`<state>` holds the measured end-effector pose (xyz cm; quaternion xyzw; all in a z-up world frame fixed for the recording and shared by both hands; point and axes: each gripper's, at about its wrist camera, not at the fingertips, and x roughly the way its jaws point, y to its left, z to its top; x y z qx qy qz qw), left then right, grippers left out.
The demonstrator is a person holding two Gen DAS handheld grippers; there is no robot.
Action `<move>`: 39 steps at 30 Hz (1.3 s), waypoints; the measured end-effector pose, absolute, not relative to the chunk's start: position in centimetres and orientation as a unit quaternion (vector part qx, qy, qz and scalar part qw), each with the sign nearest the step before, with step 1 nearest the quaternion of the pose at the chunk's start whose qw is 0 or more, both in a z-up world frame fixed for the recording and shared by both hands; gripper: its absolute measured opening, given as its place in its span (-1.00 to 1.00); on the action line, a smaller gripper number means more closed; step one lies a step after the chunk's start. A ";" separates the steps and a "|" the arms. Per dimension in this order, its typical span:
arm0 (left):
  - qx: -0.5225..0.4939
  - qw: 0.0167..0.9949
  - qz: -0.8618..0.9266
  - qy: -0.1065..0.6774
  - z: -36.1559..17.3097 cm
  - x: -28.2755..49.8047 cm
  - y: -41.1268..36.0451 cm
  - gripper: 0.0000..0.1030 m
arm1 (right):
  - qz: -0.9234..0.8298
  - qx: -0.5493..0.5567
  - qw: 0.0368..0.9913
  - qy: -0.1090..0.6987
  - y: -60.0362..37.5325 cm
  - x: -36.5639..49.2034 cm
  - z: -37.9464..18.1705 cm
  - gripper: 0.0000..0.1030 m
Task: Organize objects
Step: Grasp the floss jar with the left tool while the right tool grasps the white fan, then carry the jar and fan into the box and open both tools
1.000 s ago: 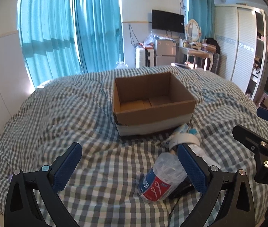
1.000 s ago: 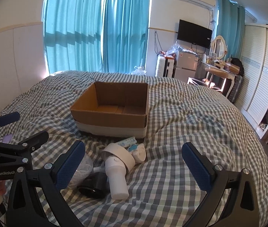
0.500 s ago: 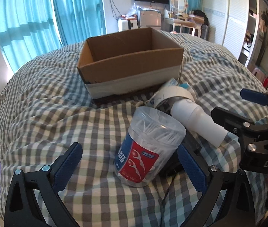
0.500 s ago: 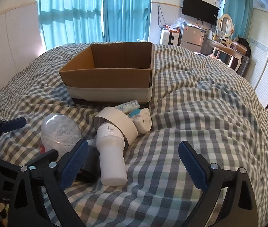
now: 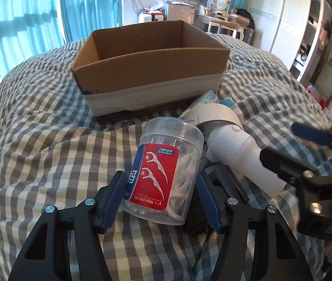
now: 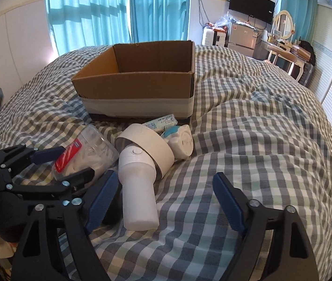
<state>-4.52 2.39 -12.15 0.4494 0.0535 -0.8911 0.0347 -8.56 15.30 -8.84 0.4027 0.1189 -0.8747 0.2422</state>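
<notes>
Bed (image 5: pixel 37 145): L tongs (image 5: pixel 160 187) clamp floss-pick jar (image 5: pixel 163 175).

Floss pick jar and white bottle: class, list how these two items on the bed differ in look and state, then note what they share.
1. The floss pick jar is clear with a red and blue label; the white bottle is opaque and plain.
2. The jar sits between the left gripper pads; the bottle lies in no gripper, with the open right gripper just beside it.
3. The jar is squat; the bottle is longer and has a button.

Both lie on the checked bedding in front of the cardboard box.
</notes>
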 end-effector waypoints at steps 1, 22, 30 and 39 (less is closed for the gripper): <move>0.446 0.038 -0.892 0.062 -11.9 -4.3 2.1 0.23 | -0.873 0.406 0.242 0.121 15.3 -8.6 -9.0 0.47; 0.442 0.070 -0.894 0.028 -11.3 -3.8 0.5 0.15 | -0.832 0.463 0.266 0.151 11.9 -9.3 -12.2 -0.16; 0.481 0.039 -0.875 0.030 -13.4 -5.3 1.0 0.22 | -0.841 0.442 0.279 0.137 13.0 -7.6 -10.2 -0.17; 0.416 0.062 -0.906 0.036 -7.7 -3.1 0.3 0.21 | -0.864 0.383 0.301 0.128 13.6 -5.9 -4.8 -0.16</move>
